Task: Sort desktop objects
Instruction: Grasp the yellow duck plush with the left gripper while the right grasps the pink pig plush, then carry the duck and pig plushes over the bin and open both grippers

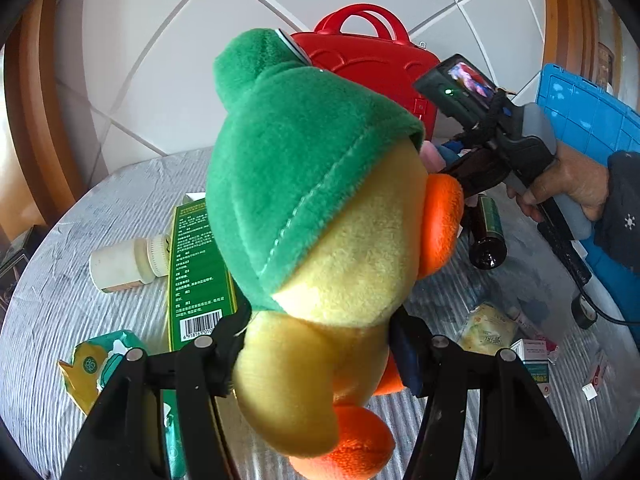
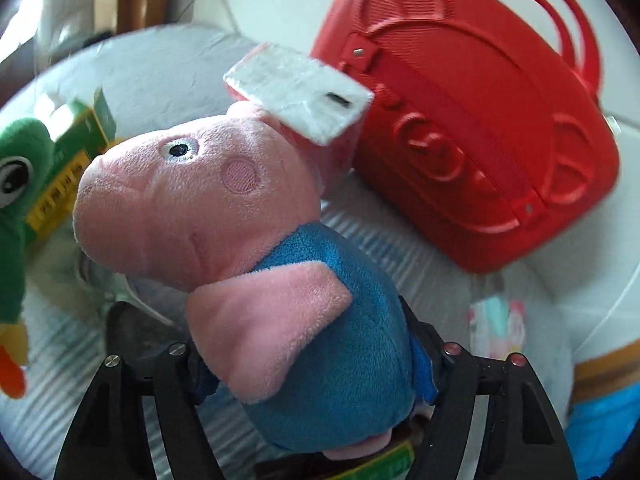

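While fuzzy, the rounded plush duck (image 1: 320, 240) looks soft.

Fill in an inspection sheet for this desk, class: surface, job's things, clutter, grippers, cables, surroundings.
Surface: table under a wrinkled grey cloth.
Job's things: duck plush and pig plush, both lifted; red case standing at the back; blue crate at the right.
Clutter: white bottle, green box, brown bottle, wipes pack, small boxes.
Grippers: left gripper shut on the duck; right gripper around the pig's blue body, pads touching.
Cables: black cable below the right hand.
Surroundings: white panelled wall, wood trim.
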`<state>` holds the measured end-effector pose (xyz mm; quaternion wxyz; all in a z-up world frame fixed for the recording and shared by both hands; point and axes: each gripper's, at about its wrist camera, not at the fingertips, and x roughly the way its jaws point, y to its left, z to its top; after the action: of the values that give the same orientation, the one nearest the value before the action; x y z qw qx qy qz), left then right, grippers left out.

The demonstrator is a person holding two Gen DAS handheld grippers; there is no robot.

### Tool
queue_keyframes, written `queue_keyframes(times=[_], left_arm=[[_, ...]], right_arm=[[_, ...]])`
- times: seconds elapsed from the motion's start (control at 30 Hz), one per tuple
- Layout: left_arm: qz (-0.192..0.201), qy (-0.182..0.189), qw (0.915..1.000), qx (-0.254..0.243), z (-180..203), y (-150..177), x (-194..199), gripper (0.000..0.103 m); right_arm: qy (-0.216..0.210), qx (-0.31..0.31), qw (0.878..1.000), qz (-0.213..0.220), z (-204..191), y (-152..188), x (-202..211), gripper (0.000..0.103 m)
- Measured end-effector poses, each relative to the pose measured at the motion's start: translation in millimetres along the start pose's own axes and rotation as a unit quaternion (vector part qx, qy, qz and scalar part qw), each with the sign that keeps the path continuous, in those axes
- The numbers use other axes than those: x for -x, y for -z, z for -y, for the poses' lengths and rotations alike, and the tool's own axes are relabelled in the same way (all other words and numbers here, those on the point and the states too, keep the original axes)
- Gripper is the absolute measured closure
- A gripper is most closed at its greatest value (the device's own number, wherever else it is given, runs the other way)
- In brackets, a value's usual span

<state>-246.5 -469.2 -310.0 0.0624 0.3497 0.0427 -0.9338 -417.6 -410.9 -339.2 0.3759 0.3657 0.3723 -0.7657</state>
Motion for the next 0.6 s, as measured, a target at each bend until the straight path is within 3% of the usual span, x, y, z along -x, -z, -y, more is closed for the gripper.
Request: queue_keyframes(times=[0.2,0.4,0.6], left_arm=[[0.023,-0.012,0.9997,0.000,5,-14,21,0.044],[0.052,-0.029,0.9982,-0.003,16,-29,58,0.044],[0.082,-0.036,0.9958,-0.019,44,-52,102,0.044]], right_arm=[[-0.022,-0.080,0.995,0.048,9,32,63,0.030],[-0.039,-0.168,0.980,0.103,7,87,146,0.030],[-0.019,-0.215,0.965,0.152,16,118,228,0.029]])
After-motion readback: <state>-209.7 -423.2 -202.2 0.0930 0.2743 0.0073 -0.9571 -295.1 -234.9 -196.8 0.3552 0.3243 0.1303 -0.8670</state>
